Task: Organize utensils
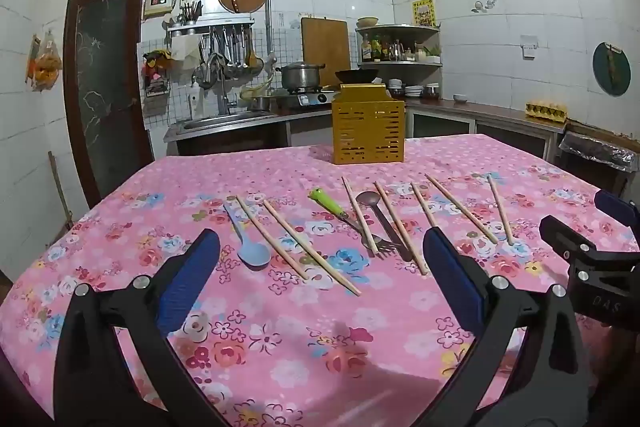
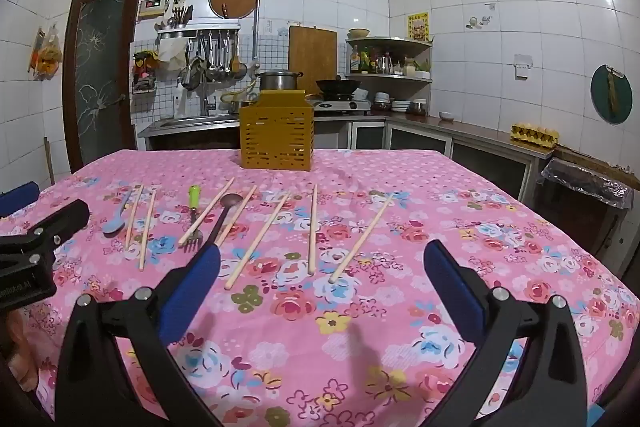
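Nearest the cameras, the left gripper [image 1: 320,275] and the right gripper [image 2: 322,279] both hang above the pink flowered tablecloth [image 1: 300,359] with their blue pads spread wide and nothing between them.

Just beyond lies the row of utensils, flat on the cloth. At the left end a pale blue spoon [image 1: 249,245] sits beside a pair of wooden chopsticks [image 1: 308,247]; in the middle a green-handled fork [image 1: 344,217] and a dark metal spoon [image 1: 378,215] cross under or against another chopstick [image 1: 359,214], so which lies on top is hard to tell; further right, loose chopsticks [image 2: 358,237] lie apart.

These should be light and stiff, but thin and low — the sticks likely roll or slip, so a pinch near mid-length seems safest. The fork's plastic handle looks the better hold than its tines.

Farthest back stands the yellow slotted holder [image 2: 276,139], upright, well apart from the row
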Available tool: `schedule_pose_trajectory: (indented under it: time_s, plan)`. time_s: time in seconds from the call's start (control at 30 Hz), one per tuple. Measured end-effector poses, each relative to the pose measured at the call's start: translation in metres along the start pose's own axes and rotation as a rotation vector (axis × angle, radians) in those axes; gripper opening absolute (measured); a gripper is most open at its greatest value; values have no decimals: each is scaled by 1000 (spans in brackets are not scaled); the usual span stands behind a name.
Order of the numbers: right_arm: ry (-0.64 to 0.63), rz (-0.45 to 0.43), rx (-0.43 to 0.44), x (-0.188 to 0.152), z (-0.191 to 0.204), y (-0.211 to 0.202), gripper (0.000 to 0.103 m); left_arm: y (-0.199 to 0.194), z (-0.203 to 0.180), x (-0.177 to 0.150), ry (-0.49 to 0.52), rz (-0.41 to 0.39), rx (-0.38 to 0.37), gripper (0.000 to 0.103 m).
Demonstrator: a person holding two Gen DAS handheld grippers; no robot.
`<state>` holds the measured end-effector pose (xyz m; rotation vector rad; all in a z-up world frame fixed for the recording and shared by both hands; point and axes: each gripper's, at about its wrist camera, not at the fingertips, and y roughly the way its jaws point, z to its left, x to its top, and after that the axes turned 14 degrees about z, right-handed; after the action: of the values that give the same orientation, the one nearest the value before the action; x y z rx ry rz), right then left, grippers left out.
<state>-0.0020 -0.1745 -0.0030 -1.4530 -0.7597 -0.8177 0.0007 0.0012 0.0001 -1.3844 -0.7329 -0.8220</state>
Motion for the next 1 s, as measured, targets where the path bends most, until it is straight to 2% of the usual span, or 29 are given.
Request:
schedule_pose_trajectory:
  time_s: [1.0]
  plan:
    - [-3, -16, -5, -1, -1, -2, 99, 6, 2, -2, -8, 13, -18, 98]
